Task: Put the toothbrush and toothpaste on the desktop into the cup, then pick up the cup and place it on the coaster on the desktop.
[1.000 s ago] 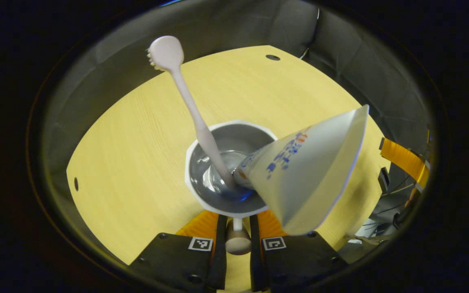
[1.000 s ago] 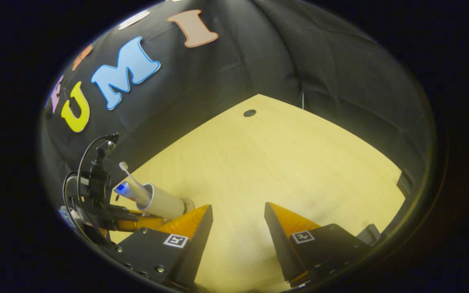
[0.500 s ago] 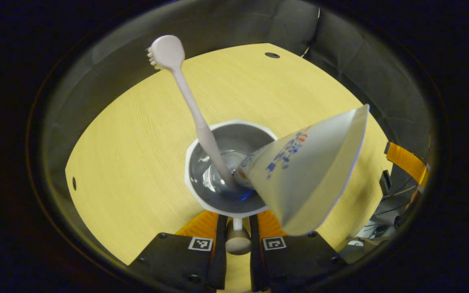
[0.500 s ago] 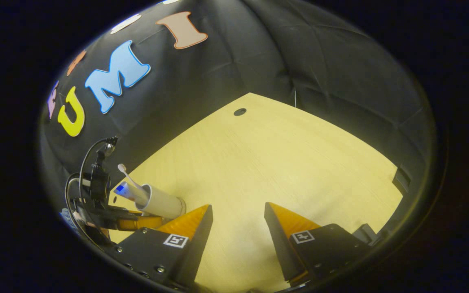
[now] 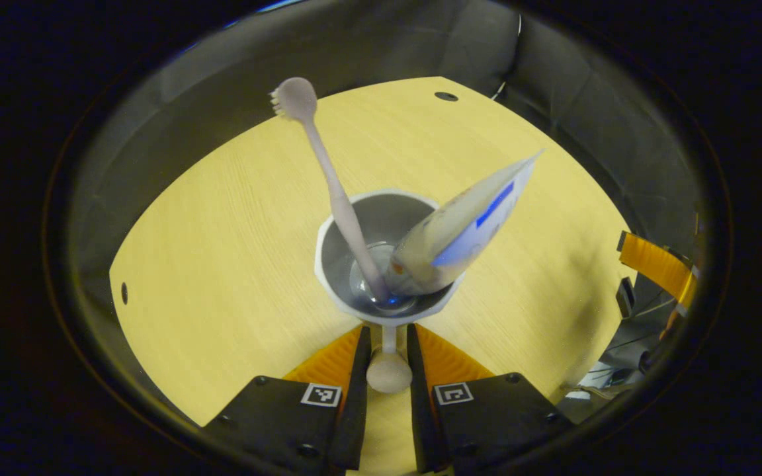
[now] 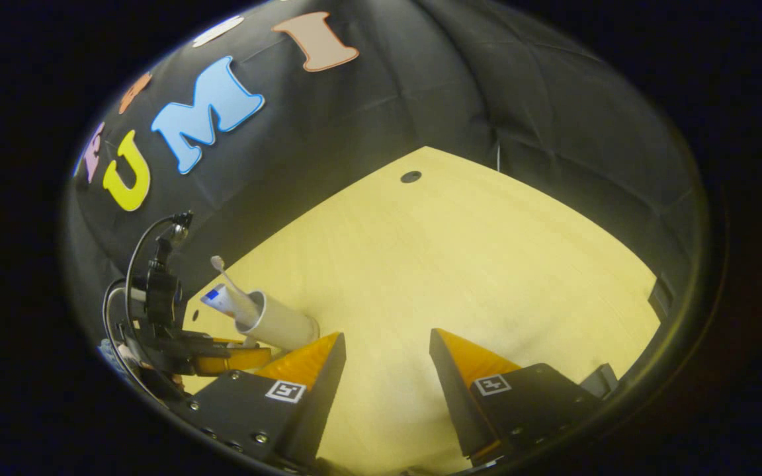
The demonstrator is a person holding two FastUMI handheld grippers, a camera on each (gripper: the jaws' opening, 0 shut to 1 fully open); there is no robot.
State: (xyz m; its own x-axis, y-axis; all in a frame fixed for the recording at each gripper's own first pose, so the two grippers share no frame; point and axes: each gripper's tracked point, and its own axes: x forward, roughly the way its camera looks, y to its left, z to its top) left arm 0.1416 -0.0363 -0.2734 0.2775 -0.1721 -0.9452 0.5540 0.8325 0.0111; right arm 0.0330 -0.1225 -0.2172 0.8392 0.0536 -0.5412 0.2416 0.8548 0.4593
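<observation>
Between the left gripper's (image 5: 387, 360) fingers sat the knobbed handle of the white faceted plastic cup (image 5: 386, 264), both fingers clamped on it. Cup body lay straight ahead of that gripper, mouth open toward the camera, over the middle of the pale wood desktop (image 5: 222, 231); whether it was lifted clear or resting I couldn't tell.

Inside the cup: one pale long-handled toothbrush (image 5: 328, 192), leaning toward the desktop's far-left edge, head up; one white-and-blue toothpaste tube (image 5: 460, 225), cap down, flat end tilted toward the right edge. Both long axes ran roughly along the cup's axis, so tipping looked like the risk.

Right gripper (image 6: 384, 360) hung spread wide with nothing in it over bare desktop. From its view the cup was well off to its left, so the left hand was the nearer one.

Count: one cup, one toothbrush, one tube, two grippers. Coaster not located, so direction of the place move was unknown.
</observation>
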